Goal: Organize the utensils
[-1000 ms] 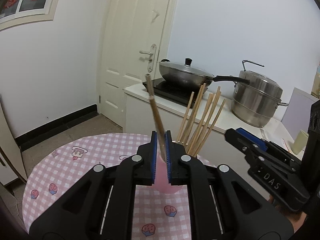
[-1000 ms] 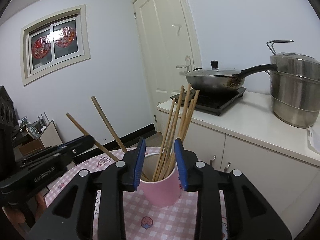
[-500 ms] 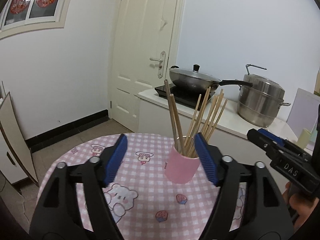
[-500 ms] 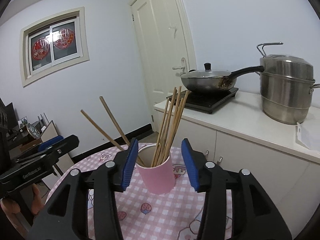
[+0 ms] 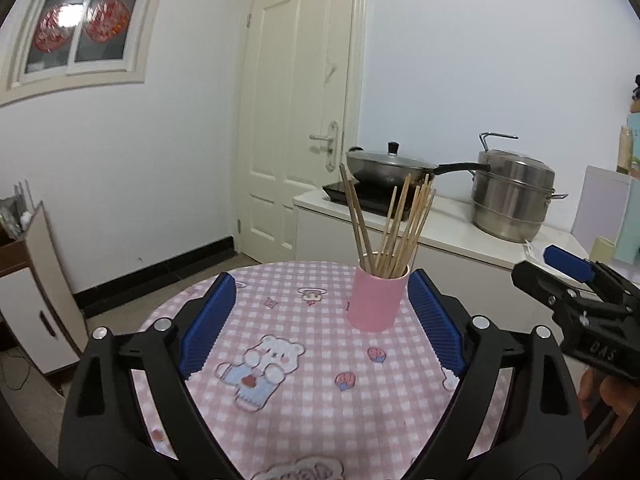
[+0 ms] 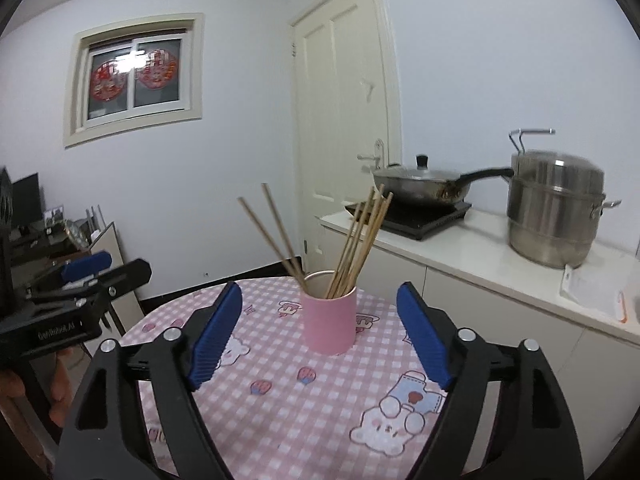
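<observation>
A pink cup (image 5: 376, 300) stands upright on the round table (image 5: 304, 384) with its pink checked cloth. Several wooden chopsticks (image 5: 394, 228) stand in the cup and fan out. In the right wrist view the cup (image 6: 329, 320) holds the chopsticks (image 6: 358, 240), two of them leaning left. My left gripper (image 5: 320, 320) is open and empty, pulled back from the cup. My right gripper (image 6: 320, 332) is open and empty, with the cup between and beyond its blue pads. Each gripper shows at the edge of the other's view.
A white counter (image 5: 452, 232) behind the table carries a black cooktop with a lidded wok (image 5: 390, 166) and a steel steamer pot (image 5: 512, 196). A white door (image 5: 300, 120) is behind. A small cabinet (image 5: 36, 304) stands at the left.
My left gripper opened and let go of two chopsticks, which now stand in the cup. Both grippers opened wide and drew back from the cup.
</observation>
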Motion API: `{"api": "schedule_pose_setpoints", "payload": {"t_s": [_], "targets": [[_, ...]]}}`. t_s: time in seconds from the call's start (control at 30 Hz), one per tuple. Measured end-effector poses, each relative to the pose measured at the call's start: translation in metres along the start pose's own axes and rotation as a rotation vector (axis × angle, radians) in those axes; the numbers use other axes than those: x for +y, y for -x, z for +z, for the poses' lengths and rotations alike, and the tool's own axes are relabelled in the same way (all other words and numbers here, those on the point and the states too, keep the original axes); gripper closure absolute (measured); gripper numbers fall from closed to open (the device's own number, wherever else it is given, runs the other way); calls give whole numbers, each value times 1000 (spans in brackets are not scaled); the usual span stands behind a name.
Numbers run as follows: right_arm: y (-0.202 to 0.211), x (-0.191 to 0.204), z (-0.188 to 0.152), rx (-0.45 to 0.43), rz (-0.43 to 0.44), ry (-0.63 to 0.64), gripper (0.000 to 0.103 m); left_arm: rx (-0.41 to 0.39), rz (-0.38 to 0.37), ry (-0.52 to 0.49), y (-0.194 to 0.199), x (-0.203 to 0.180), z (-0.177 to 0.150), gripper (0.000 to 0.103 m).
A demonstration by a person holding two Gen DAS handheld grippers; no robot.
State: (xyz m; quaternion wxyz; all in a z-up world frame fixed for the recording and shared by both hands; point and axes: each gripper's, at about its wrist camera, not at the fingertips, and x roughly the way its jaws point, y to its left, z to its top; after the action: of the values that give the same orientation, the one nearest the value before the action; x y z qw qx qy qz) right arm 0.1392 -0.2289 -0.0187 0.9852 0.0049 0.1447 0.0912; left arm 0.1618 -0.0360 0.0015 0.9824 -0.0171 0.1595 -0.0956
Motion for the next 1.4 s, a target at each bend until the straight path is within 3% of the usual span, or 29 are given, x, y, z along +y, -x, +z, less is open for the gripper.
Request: {"api": "schedule_pose_setpoints", "payload": {"t_s": [0.23, 0.57, 0.73, 0.93, 1.07, 1.4], "targets": [[48, 14, -12, -52, -19, 11, 10, -76, 42, 26, 59, 2, -15, 11], [94, 40, -27, -103, -11, -5, 8, -158, 123, 37, 121, 5, -31, 8], [110, 51, -31, -155, -8, 6, 8, -183, 133, -2, 137, 1, -37, 7], [113, 57, -36, -155, -22, 19, 8, -199, 80, -6, 146, -3, -42, 6], [116, 60, -40, -160, -30, 17, 8, -208, 99, -27, 149, -5, -45, 6], [125, 60, -42, -173, -42, 5, 8, -193, 65, -32, 150, -9, -50, 6]]}}
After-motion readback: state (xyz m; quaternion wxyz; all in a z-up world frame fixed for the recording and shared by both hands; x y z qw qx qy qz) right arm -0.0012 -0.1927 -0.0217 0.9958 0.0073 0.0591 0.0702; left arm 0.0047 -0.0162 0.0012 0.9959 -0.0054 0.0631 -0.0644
